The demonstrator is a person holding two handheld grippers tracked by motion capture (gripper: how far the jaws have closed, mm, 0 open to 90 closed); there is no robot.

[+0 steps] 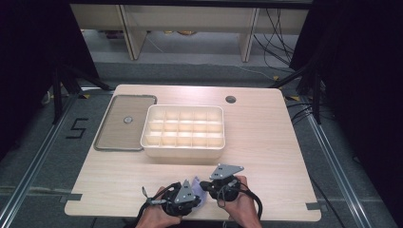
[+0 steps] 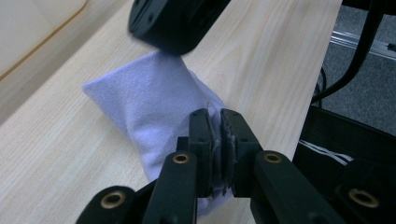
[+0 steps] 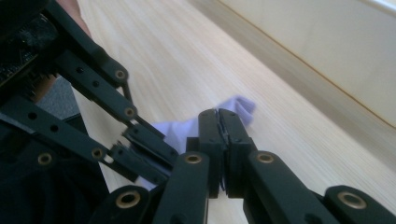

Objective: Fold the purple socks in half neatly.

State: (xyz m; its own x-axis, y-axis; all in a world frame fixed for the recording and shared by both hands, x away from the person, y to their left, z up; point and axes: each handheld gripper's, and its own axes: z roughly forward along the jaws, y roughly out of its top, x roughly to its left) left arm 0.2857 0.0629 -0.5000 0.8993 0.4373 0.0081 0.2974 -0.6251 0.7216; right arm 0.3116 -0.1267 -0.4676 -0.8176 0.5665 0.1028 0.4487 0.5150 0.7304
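Much of the pale lilac cloth [image 1: 202, 194] is hidden in the high view, tucked between the two tools at the near edge of the table [image 1: 266, 142], with only a small patch showing between them. The left gripper [image 2: 217, 122] has its jaws pressed onto the near corner of the cloth, a thin fold of fabric caught between the pads; the lower part of the cloth is cut off behind its linkage. The right gripper [image 3: 219, 120] also stands with its jaws pressed together, and in the right gripper view the cloth lies just behind and beside its tips, but whether fabric is actually pinched there is hard to make out, since the tips cover the contact. From the left gripper view the cloth runs away from the jaws, its long axis going up and to the left toward the dark, blurred body of the other tool, which overlaps its far end. Beyond both tools, well apart from the cloth, sits a cream divided box [image 1: 183, 132], and just beside that a flat lid [image 1: 124, 123] with a dark rim and a small knob.
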